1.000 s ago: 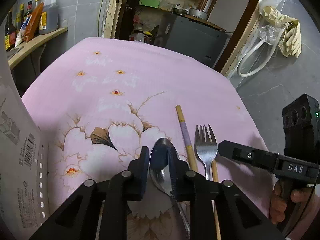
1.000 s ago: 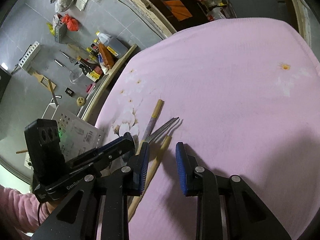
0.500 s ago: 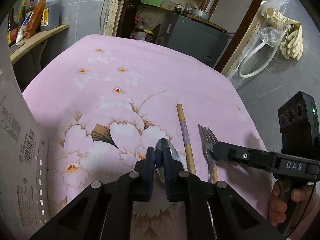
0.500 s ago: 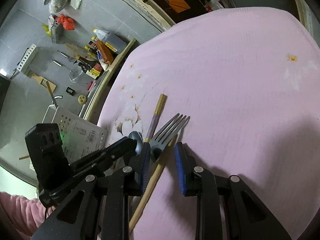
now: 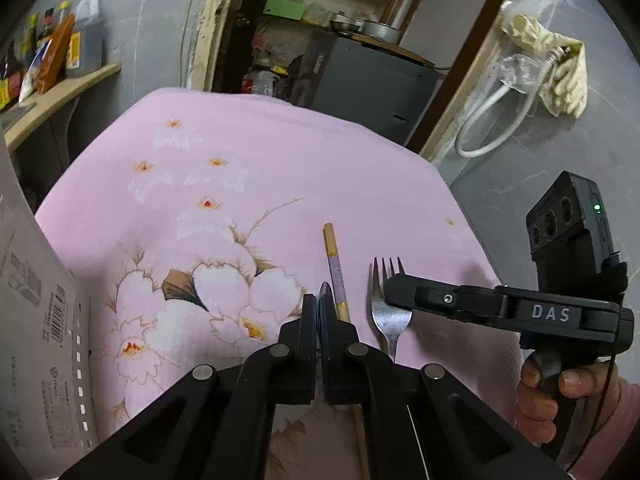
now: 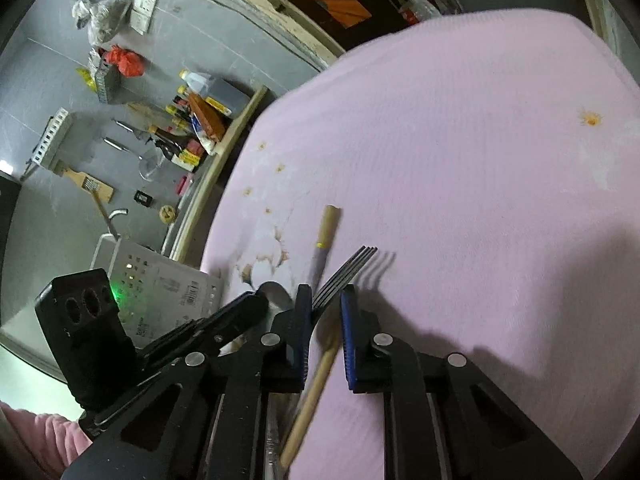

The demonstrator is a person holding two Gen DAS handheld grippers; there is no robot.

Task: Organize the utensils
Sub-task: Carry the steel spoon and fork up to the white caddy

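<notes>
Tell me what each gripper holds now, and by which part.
Left gripper: shut on the spoon, at its bowl. Right gripper: fingers astride the fork, not closed.

Pink floral cloth (image 5: 248,168), silver fork (image 5: 390,316), tan-and-lilac chopstick (image 5: 335,268)

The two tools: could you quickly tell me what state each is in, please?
Left tool: closed on the spoon.
Right tool: open around the fork, not yet clamped.
</notes>
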